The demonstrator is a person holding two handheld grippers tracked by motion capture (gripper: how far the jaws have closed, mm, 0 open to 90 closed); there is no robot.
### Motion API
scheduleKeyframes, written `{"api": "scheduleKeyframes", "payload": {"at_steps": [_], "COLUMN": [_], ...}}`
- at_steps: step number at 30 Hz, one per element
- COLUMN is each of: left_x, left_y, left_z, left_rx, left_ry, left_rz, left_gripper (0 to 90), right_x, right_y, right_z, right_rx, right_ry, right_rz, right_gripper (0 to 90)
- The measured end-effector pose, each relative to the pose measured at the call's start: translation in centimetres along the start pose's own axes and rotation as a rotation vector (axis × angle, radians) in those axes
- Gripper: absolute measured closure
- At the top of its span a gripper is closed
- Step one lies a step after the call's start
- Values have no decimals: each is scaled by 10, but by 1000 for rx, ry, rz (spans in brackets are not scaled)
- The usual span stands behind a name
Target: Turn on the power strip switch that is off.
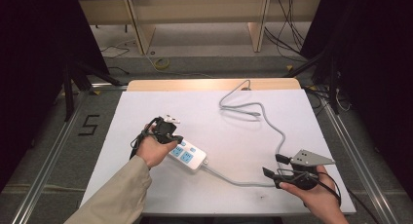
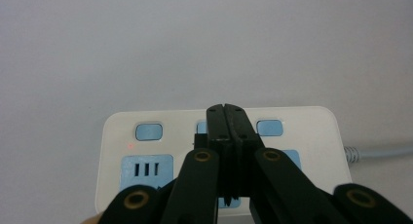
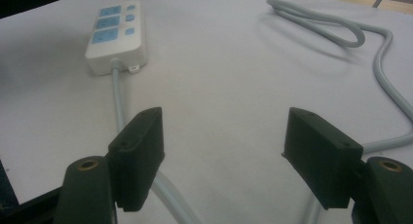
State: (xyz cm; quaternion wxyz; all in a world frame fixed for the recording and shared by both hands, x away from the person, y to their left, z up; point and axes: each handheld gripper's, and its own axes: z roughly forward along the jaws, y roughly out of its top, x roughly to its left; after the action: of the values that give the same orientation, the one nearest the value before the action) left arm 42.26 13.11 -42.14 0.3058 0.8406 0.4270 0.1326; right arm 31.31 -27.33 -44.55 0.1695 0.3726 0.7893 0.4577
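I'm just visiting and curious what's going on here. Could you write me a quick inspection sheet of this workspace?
Surface: white table, bare apart from the job's things.
Job's things: white power strip with blue sockets and switches; a small red light glows on it.
Clutter: nothing seen.
Grippers: left tongs shut, tips over the strip's middle switch; right tongs open, straddling the cord, not gripping.
Cables: grey cord runs from the strip, loops toward the far edge.
Surroundings: wooden shelving, floor wires, metal frame rails.
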Motion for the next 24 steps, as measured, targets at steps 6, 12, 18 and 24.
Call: {"api": "scheduleKeyframes", "payload": {"at_steps": [6,12,18,24], "left_x": [1,-1,-2,0], "left_y": [2,4,8,8], "left_z": [4,8,10,14], "left_rx": [13,27,44,67], "left_ry": [2,1,4,7], "left_rz": [1,17,23,18], "left_gripper": [898,899,898,898], "right_x": [0,0,0,0], "right_y": [0,0,0,0], "right_z": [0,0,0,0], "right_rx": [0,-1,0,1], "right_ry": [2,2,0,2], "right_rz": [-2,-4,-8,-10], "right_gripper": [311,310,310,308]}}
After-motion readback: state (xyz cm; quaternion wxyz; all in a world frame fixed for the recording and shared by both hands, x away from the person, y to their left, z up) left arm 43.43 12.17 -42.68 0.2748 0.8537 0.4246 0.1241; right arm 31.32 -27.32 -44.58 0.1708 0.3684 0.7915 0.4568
